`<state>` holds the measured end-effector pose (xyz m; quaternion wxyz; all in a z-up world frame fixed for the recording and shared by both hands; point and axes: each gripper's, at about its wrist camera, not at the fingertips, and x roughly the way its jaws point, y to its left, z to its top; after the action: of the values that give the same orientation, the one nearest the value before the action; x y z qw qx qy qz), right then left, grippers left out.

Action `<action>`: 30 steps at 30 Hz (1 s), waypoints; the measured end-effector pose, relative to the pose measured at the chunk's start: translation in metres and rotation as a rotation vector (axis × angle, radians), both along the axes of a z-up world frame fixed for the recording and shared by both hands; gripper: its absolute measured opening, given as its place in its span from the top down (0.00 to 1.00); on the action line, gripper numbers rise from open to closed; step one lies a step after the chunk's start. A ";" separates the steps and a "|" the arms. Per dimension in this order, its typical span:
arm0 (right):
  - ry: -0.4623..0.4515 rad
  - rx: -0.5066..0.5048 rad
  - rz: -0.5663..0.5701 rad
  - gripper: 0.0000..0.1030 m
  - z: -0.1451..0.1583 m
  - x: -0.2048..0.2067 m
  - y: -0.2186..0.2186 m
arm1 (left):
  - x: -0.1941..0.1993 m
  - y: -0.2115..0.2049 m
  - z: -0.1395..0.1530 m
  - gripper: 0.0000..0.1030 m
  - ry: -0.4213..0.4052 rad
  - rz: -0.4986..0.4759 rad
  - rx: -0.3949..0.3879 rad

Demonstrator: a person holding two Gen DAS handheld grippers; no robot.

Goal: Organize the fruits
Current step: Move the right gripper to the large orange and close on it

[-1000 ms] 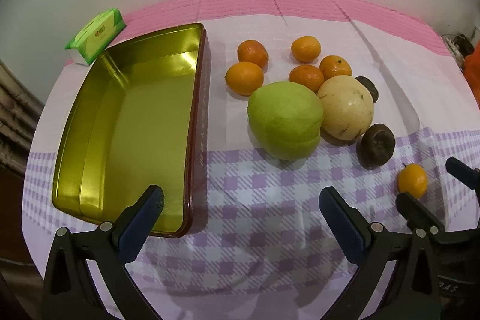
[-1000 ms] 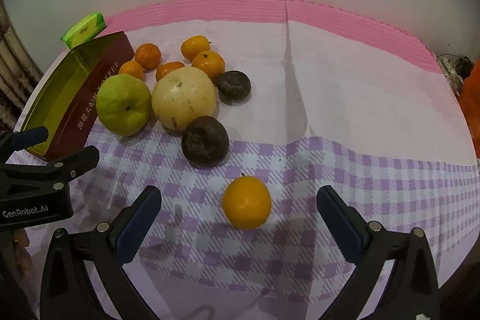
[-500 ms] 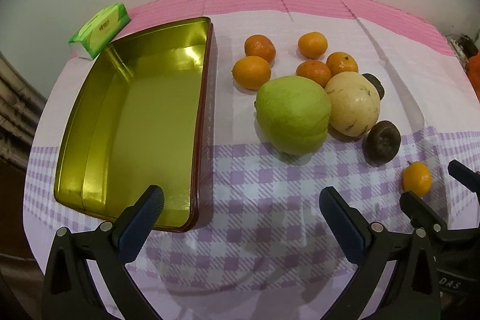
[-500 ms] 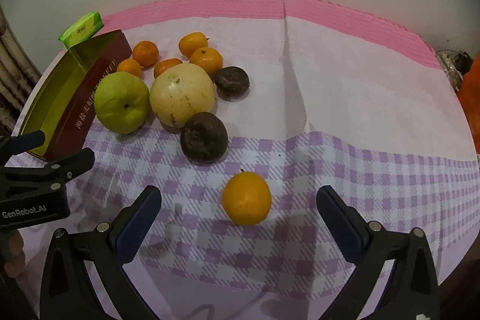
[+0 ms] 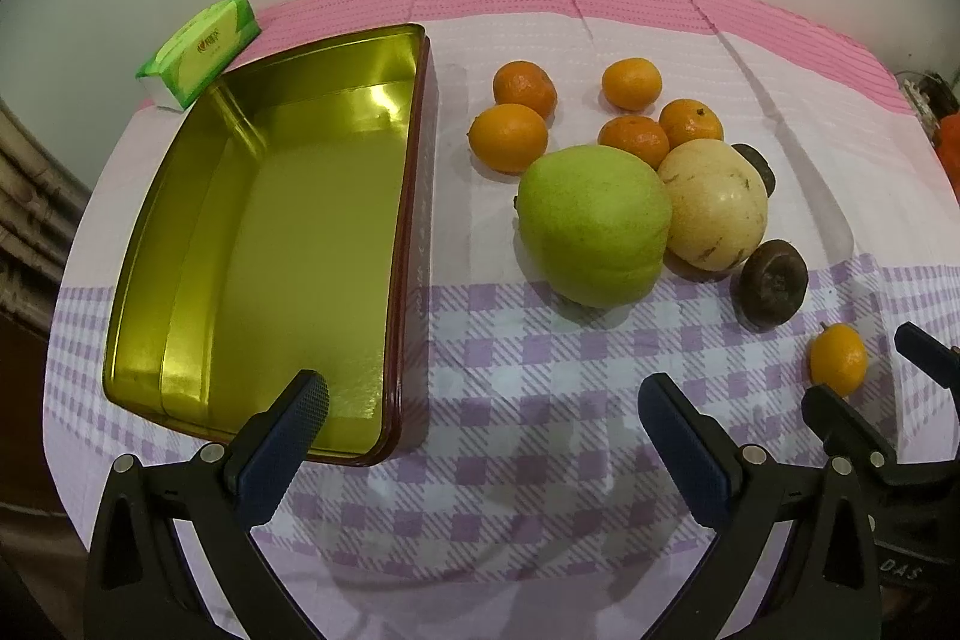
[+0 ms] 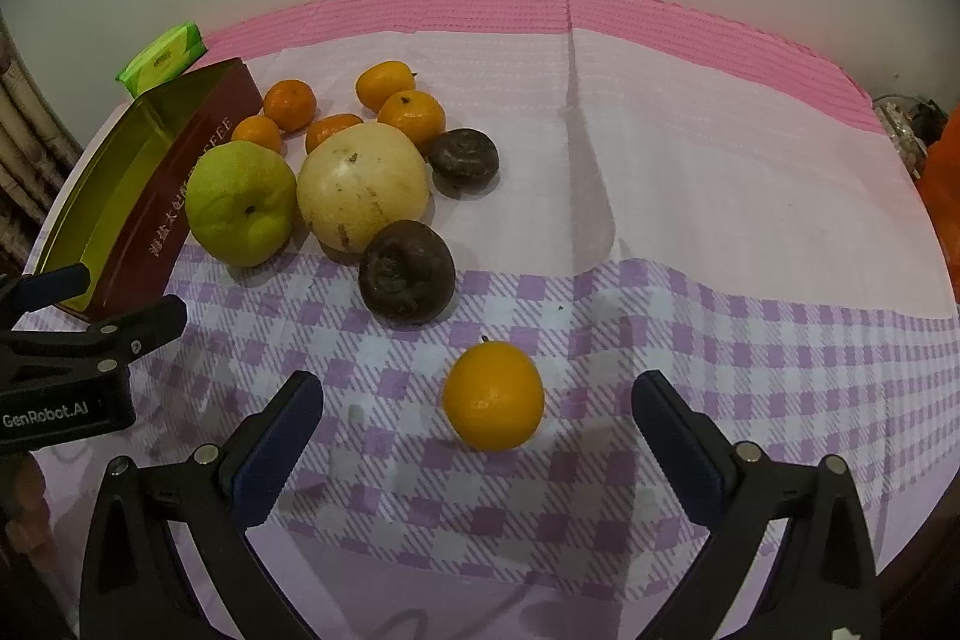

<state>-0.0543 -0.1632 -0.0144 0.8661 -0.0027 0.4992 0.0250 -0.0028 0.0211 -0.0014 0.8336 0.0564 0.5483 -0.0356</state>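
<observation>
Right claw (image 6: 477, 424) hangs released, jaws wide on either side of the lone orange (image 6: 493, 396) on the near checked worktop (image 6: 750, 340). I judge it light, firm, prone to roll; I'd pinch its widest middle. Left claw (image 5: 480, 418) gapes too, near the empty gold tin (image 5: 264, 244).

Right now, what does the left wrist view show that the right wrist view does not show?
Only the left wrist view shows the whole golden floor of the tin, with no fruit in it. Only the right wrist view shows the lettered red outer wall of the tin and the lone orange directly between the open right gripper fingers. Both show the green fruit, the pale fruit and the green packet.
</observation>
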 end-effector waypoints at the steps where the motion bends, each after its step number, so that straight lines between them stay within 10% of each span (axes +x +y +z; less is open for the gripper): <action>1: -0.001 -0.001 0.001 0.01 -0.001 0.000 0.001 | 0.000 0.000 -0.001 0.00 0.001 0.001 -0.001; 30: 0.067 -0.005 -0.004 0.10 -0.003 0.004 -0.003 | 0.003 0.001 -0.002 0.00 -0.008 0.006 -0.011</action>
<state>-0.0505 -0.1664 -0.0172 0.8489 -0.0032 0.5281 0.0221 -0.0001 0.0221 -0.0033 0.8362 0.0506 0.5449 -0.0360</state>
